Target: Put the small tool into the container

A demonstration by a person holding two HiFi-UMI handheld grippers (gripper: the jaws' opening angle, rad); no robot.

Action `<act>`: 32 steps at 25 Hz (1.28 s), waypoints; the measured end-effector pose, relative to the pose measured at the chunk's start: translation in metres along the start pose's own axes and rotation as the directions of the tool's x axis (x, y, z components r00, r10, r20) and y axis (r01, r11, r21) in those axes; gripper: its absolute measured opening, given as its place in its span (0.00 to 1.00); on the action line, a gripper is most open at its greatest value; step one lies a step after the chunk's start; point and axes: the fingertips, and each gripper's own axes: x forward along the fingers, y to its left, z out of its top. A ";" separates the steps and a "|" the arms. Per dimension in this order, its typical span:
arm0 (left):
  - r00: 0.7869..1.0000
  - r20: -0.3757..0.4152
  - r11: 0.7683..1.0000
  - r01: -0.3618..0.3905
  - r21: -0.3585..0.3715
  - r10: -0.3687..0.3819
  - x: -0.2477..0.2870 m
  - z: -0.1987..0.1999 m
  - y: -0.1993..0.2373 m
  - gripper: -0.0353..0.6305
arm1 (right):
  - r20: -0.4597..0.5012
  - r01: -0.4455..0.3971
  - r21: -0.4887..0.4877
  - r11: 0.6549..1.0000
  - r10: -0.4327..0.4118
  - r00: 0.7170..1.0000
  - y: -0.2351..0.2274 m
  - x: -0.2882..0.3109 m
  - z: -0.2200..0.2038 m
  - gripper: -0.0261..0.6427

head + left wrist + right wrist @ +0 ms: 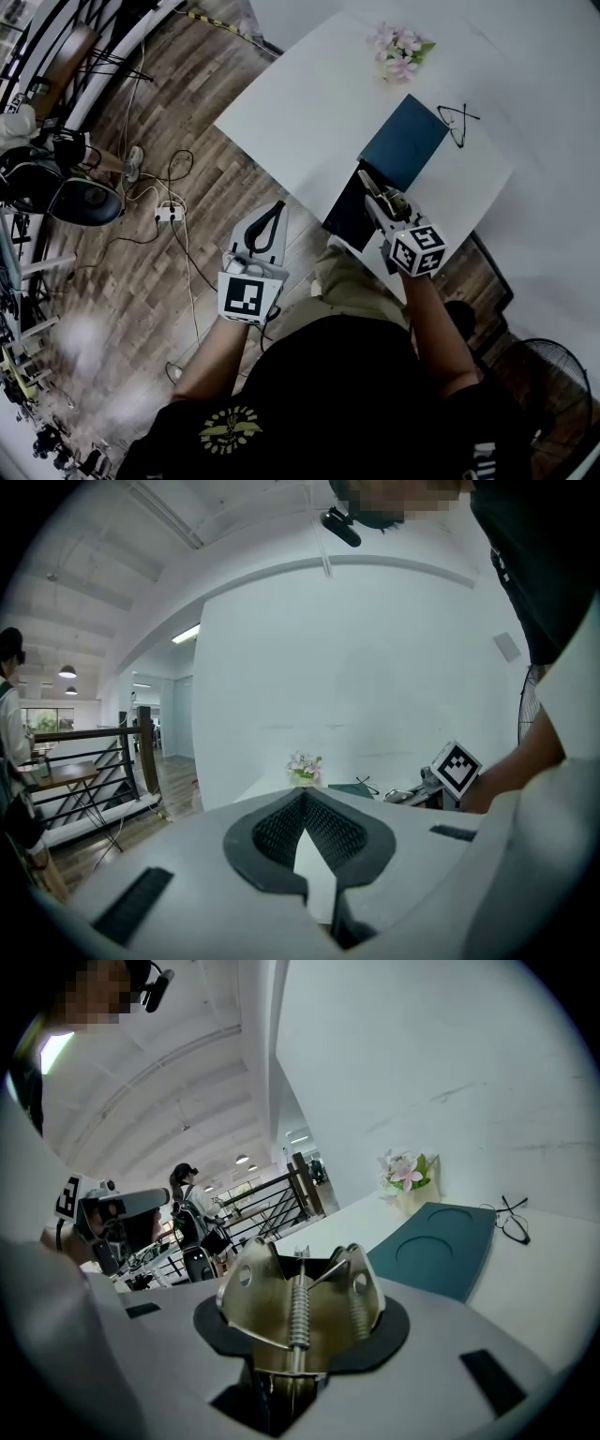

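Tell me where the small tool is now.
The small tool is clamped in the right claw, at the head view's right, above the white table's near edge beside the teal tray.

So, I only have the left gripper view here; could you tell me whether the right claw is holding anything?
Observer: Yes, the right claw is closed on a brass-coloured spring tool.
Operator: Thank you; does the teal tray have compartments?
Observer: Two round recesses show in its top.
Operator: And is my left claw over the table?
Observer: No, it hangs off the near edge, above the wooden floor.
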 end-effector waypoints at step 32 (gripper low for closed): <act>0.999 -0.028 0.999 0.044 -0.005 -0.044 0.032 -0.006 -0.005 0.06 | -0.275 0.077 0.024 0.997 -0.067 0.959 -0.038 0.049 -0.085 0.38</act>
